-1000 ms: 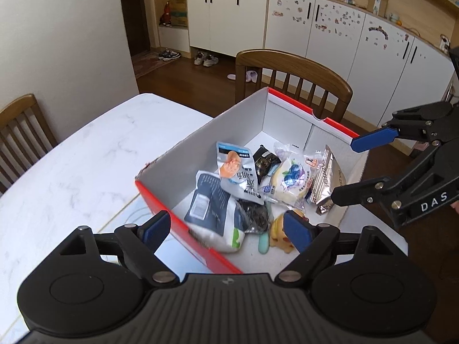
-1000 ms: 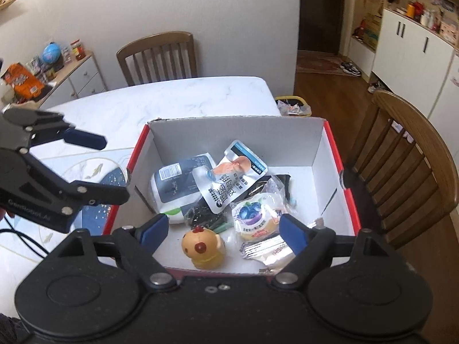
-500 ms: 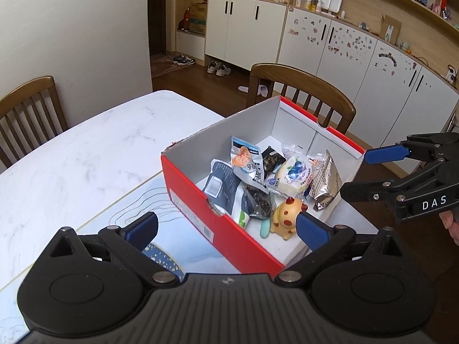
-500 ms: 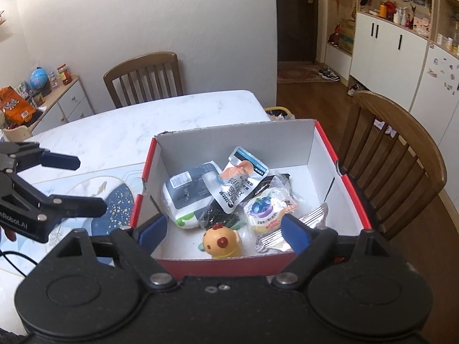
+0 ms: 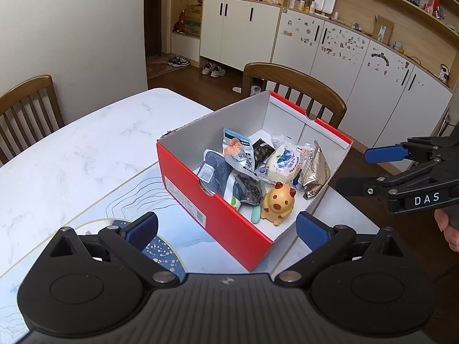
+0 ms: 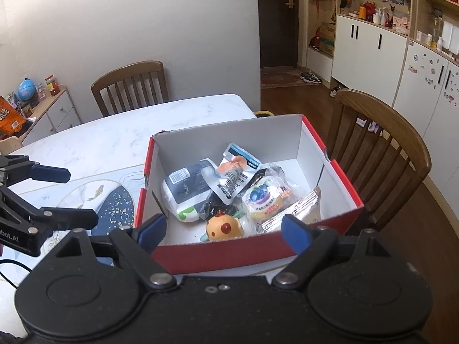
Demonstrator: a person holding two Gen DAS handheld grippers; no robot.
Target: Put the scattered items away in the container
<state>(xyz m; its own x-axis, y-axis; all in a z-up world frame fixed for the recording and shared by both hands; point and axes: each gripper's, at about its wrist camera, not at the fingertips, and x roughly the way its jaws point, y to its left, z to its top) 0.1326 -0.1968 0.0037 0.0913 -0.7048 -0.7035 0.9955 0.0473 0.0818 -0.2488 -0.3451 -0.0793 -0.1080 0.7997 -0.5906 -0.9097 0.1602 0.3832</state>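
A red cardboard box (image 5: 200,197) (image 6: 229,252) with a white inside stands on the white marble table. Inside lie several snack packets, among them a dark-and-white bag (image 6: 183,192), a blueberry-print pack (image 5: 282,162) and a silver foil pack (image 5: 314,172), plus a yellow spotted toy (image 5: 278,203) (image 6: 223,228). My left gripper (image 5: 226,230) stands open and empty, short of the box's near corner. My right gripper (image 6: 223,229) is open and empty too, held back from the box's near wall. Each gripper shows in the other's view, off to the box's side.
A blue-and-white placemat (image 5: 137,200) (image 6: 94,197) lies under the box's near end. Wooden chairs (image 5: 295,86) (image 6: 132,86) stand round the table (image 5: 71,154). White cabinets (image 5: 344,51) line the far wall. A person's fingers (image 5: 449,229) show behind the right gripper.
Both grippers have drawn back from over the box, so it looks smaller and farther. The left jaws widened early on. The items in the box have not moved.
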